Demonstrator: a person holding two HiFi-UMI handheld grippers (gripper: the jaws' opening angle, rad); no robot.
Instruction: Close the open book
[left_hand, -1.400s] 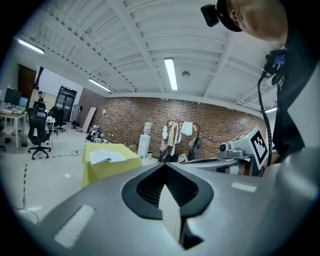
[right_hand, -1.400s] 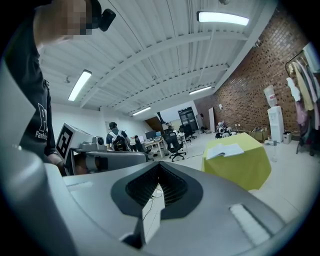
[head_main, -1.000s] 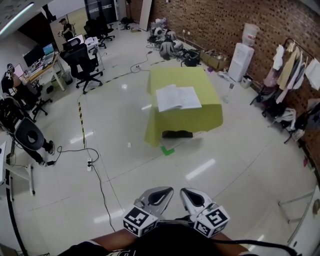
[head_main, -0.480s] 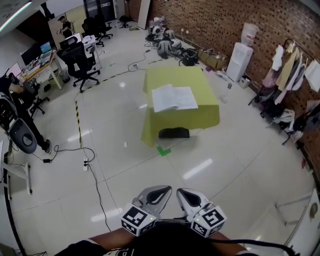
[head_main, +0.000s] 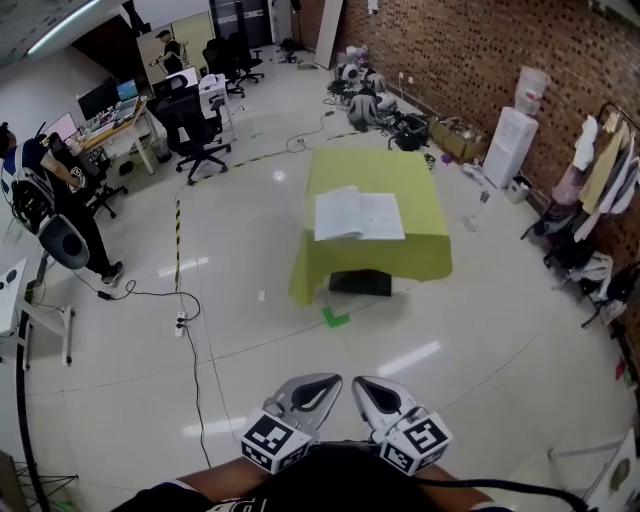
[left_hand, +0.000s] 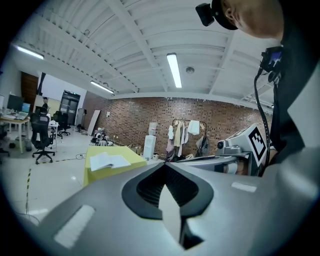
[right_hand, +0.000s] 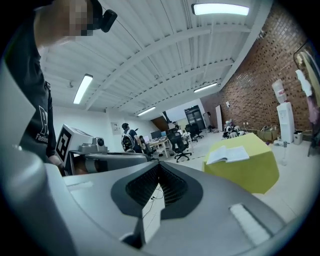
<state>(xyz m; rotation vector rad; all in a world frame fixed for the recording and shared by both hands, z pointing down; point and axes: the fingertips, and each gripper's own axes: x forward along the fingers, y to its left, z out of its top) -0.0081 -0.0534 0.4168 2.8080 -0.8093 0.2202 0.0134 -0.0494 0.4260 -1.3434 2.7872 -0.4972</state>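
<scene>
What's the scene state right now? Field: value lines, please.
book: open book, lying flat, pages up
support: table under a yellow-green cloth, across the floor from the person
left: left gripper, jaws together, nothing between them
right: right gripper, jaws together, nothing between them
gripper position: both held close to the body, far from the book
under table: dark box
floor: green tape mark near the table's front edge
task status: not begun, book not yet closed

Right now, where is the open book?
In the head view the open book lies just above centre, on the near half of the yellow-green table, with the water dispenser off to its right.
</scene>
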